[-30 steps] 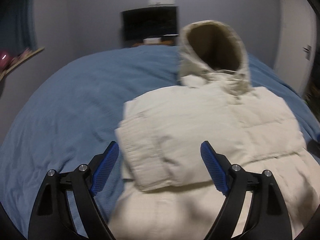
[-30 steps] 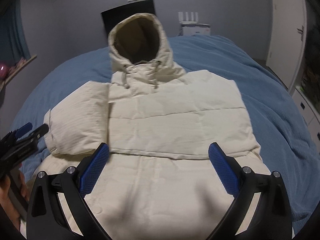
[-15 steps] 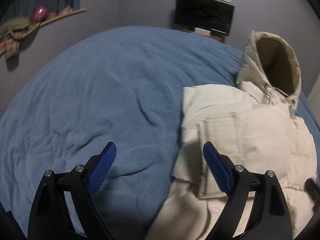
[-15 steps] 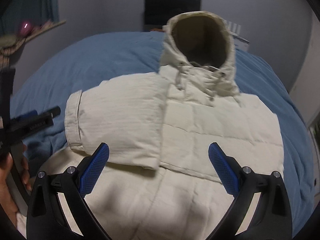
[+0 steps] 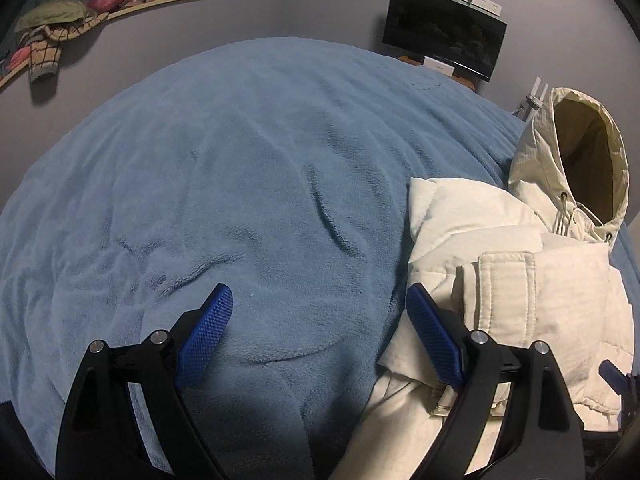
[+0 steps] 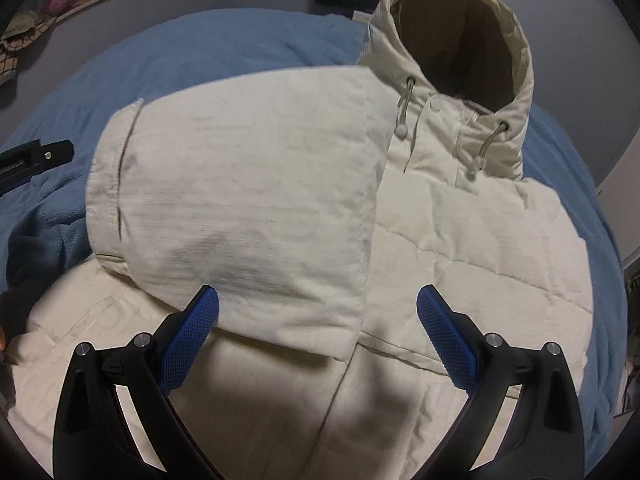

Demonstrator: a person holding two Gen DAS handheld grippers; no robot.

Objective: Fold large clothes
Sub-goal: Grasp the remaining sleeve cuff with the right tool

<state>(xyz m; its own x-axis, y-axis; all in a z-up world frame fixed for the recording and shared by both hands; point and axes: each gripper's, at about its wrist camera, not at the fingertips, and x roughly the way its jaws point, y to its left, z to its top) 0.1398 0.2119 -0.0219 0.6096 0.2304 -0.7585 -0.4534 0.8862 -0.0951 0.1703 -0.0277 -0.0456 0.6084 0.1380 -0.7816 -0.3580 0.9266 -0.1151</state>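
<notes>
A cream hooded puffer jacket (image 6: 460, 240) lies front up on a blue blanket (image 5: 240, 184). Its hood (image 6: 452, 40) points away from me, and one sleeve (image 6: 248, 192) is folded across the chest. My right gripper (image 6: 318, 304) hovers open over the sleeve's lower edge with nothing between its fingers. In the left wrist view the jacket (image 5: 520, 280) sits at the right. My left gripper (image 5: 320, 304) stands open above bare blanket, with its right finger (image 5: 432, 332) over the jacket's side edge. No pad touches cloth that I can see.
A dark screen (image 5: 444, 32) hangs on the grey wall beyond the bed. A shelf (image 5: 108, 4) at the upper left carries clothes and a pink globe. A black part of the left hand's tool (image 6: 36, 156) shows at the left edge of the right wrist view.
The left gripper has slid left off the jacket, which now sits at its right. The right gripper has come closer and leftward over the folded sleeve. Both views have rolled. The jaws stay wide.
</notes>
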